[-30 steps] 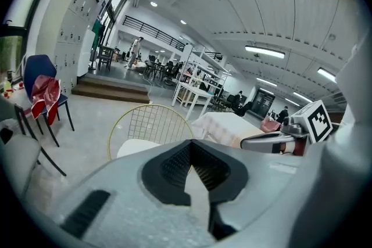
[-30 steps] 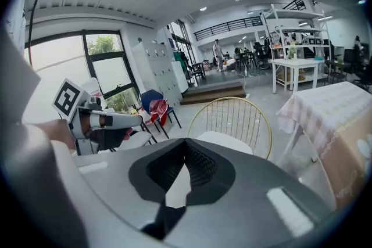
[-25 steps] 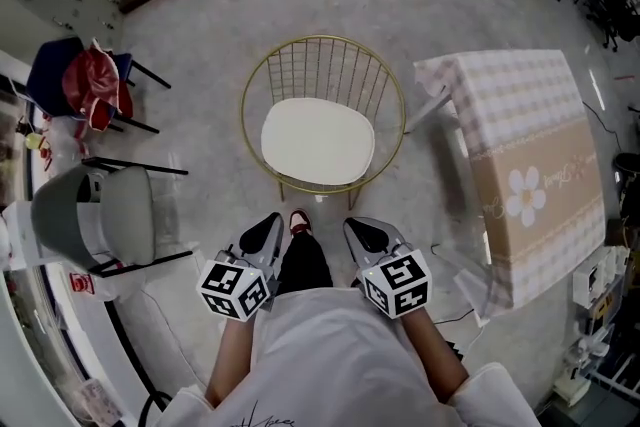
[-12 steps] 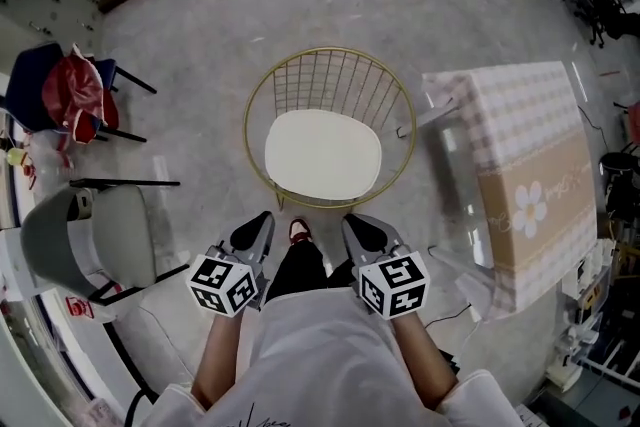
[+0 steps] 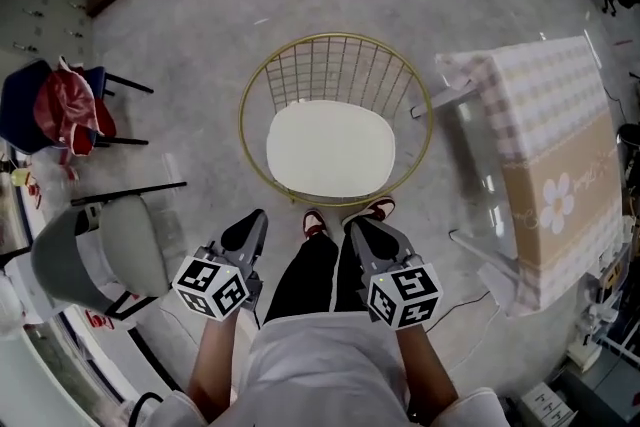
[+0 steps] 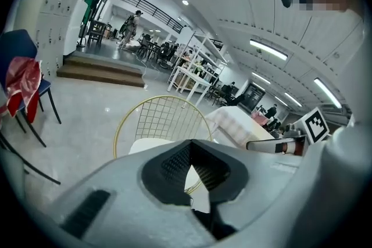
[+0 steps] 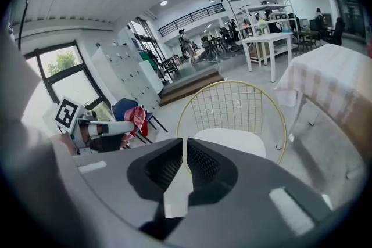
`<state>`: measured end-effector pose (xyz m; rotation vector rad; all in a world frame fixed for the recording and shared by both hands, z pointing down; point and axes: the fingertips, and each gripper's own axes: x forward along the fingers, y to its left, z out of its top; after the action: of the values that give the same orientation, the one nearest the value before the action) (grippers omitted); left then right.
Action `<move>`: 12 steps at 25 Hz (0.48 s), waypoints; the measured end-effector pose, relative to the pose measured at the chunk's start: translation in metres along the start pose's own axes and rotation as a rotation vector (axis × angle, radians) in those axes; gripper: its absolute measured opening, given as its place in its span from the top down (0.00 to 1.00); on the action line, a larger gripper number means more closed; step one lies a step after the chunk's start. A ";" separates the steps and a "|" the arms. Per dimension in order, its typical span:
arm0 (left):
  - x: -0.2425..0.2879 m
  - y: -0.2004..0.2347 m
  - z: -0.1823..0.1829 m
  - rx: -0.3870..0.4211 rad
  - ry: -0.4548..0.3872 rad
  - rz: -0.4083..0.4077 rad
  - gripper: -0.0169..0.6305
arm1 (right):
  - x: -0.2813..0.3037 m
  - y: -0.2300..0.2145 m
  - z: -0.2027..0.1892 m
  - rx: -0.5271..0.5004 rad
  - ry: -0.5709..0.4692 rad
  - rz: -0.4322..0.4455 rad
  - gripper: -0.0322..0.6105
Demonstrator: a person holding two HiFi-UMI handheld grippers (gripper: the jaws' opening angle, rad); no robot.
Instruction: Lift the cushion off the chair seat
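Note:
A white oval cushion point(image 5: 330, 150) lies flat on the seat of a round gold wire chair point(image 5: 340, 41). Both grippers hover short of the chair's front edge and touch nothing. My left gripper point(image 5: 254, 219) is at the front left with its jaws shut and empty. My right gripper point(image 5: 363, 228) is at the front right; its jaws are opening, a narrow slit shows between them and nothing is in it. The left gripper view shows the cushion point(image 6: 148, 145) beyond the left gripper point(image 6: 190, 143). In the right gripper view the cushion point(image 7: 229, 141) lies ahead of the right gripper point(image 7: 184, 141).
A table under a checked cloth point(image 5: 545, 145) stands close to the chair's right side. A grey chair point(image 5: 90, 250) and a blue chair with a red garment point(image 5: 60, 105) are at the left. The person's feet point(image 5: 345, 215) stand at the chair's front.
The person has stepped closer to the chair, and a second foot now shows at its front. Both grippers have moved forward and lower toward the seat.

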<state>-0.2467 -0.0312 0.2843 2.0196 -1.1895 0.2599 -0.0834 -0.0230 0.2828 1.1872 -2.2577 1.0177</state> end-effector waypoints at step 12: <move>0.068 0.009 -0.047 0.050 0.114 -0.050 0.97 | 0.040 -0.067 -0.032 0.026 0.013 -0.059 0.90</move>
<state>-0.2081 -0.0457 0.3561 2.0465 -1.0696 0.3781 -0.0504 -0.0463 0.3569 1.2471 -2.1920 1.0326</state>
